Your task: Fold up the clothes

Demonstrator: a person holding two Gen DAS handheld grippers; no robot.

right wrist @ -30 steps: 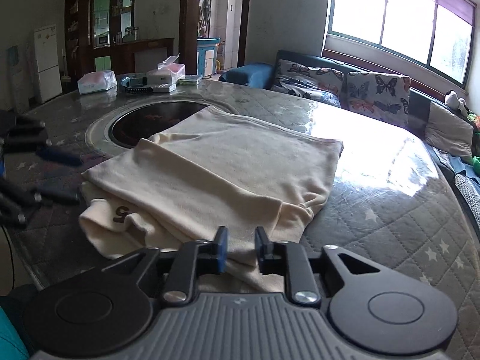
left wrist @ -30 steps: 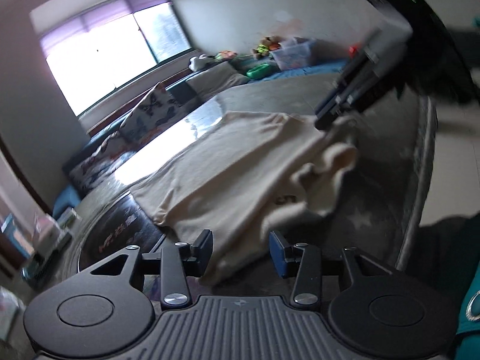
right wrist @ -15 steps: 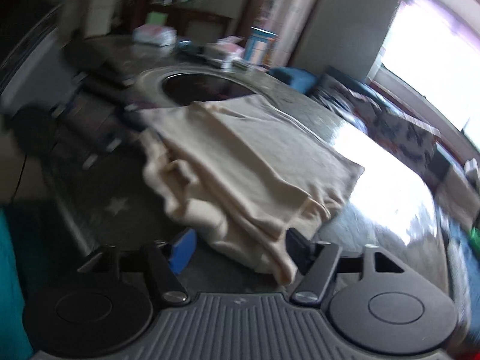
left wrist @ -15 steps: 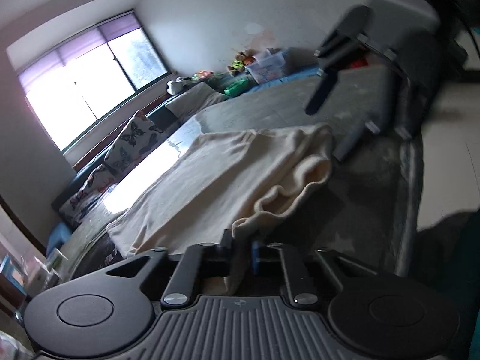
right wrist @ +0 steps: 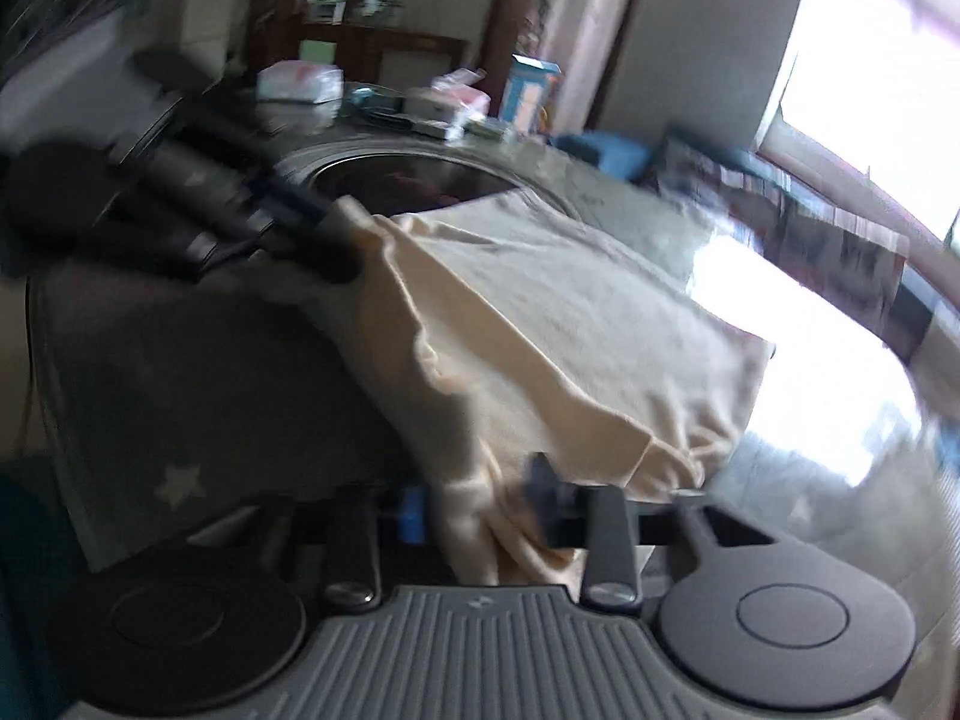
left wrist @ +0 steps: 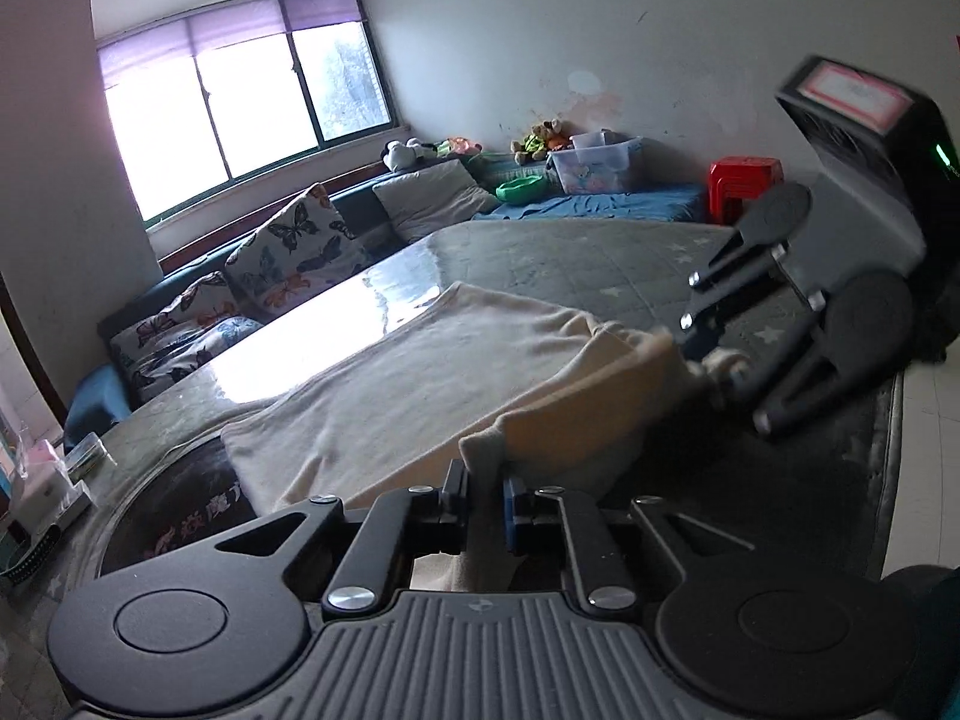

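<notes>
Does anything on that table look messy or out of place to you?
Only the cream garment. Its near edge is lifted off the table, pinched by the left gripper and right gripper, so it sags and bunches unevenly between them. No spill or damage visible.

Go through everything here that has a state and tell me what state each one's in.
Cream garment: partly folded, near edge lifted off the table, far part lying flat.
Left gripper: shut on the garment's near edge.
Right gripper: fingers around bunched cloth; blur hides the grip.
Window blind: raised partway.
</notes>
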